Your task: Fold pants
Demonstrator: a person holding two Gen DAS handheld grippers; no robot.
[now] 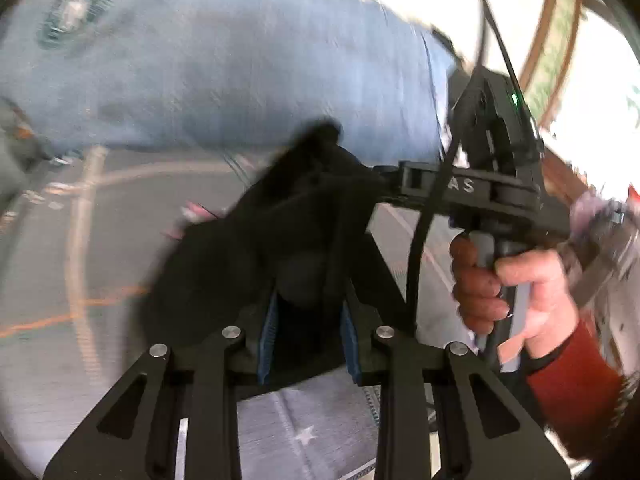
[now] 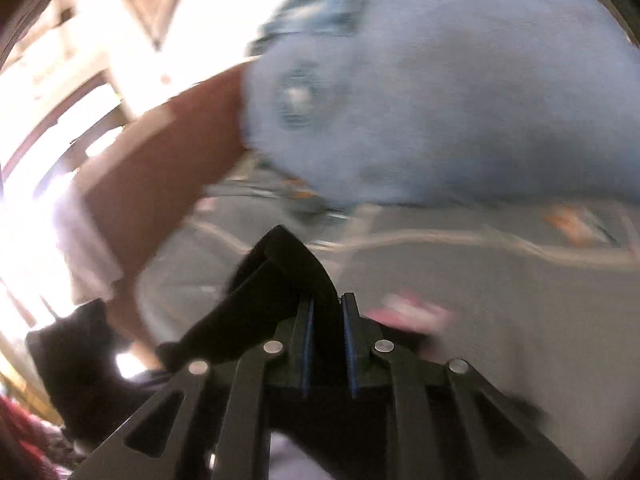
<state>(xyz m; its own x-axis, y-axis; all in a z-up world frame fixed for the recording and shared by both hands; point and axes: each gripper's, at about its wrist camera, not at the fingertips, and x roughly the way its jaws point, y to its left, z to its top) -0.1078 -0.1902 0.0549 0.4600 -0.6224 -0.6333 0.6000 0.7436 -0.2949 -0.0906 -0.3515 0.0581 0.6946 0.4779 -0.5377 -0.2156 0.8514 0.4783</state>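
Left wrist view, left gripper (image 1: 308, 320) jaws clamped on black pants (image 1: 272, 232), fabric bunched ahead of the jaws; right gripper (image 2: 326, 312) jaws pinching the same dark cloth; beyond both, pale blue bedding (image 1: 240, 60), grey mat (image 2: 480, 280) below, all blurred

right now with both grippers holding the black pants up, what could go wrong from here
1. The left gripper and right gripper each pinch only a small bunch of the black pants; a jerk, and the heavy blur suggests fast motion, might pull the fabric free.
2. The light blue garment lies on the grey mat just ahead, so the pants may land on it or drag it.
3. The right gripper's cable hangs near the fabric and could snag.
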